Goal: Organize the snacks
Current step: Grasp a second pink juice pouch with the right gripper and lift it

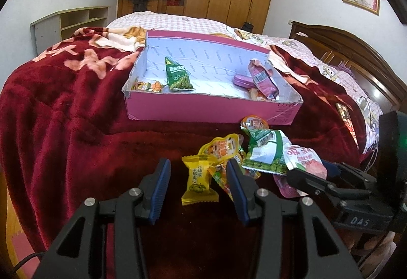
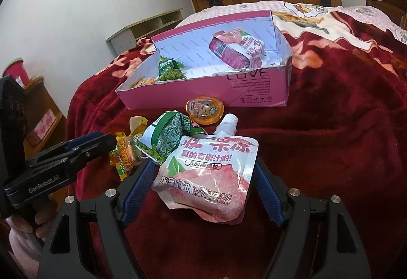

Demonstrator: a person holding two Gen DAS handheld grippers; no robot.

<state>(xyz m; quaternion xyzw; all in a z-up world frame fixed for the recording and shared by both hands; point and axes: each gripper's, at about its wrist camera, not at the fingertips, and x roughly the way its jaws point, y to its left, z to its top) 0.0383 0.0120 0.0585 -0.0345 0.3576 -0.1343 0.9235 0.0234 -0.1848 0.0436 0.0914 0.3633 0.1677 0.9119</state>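
Left gripper (image 1: 197, 186) stood half open astride a yellow candy packet (image 1: 199, 181) on the red blanket (image 1: 63, 126), pads not touching. Right gripper (image 2: 203, 185) gaped wide around a peach jelly pouch (image 2: 208, 174), not gripping. Pink box (image 1: 211, 108) lay beyond, partly filled.

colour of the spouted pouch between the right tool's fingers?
The pouch is white with pink peach artwork and a white cap; clearest in the right wrist view.

"love" is printed on the pink box (image 2: 257, 87) end wall, above small lines too fine to read. the peach jelly pouch (image 2: 211, 177) carries "真的有果汁哟!" and "水蜜桃味". the left gripper (image 2: 112, 141) body reads "genrobot.ai"; the right gripper (image 1: 328, 167) body reads "das".
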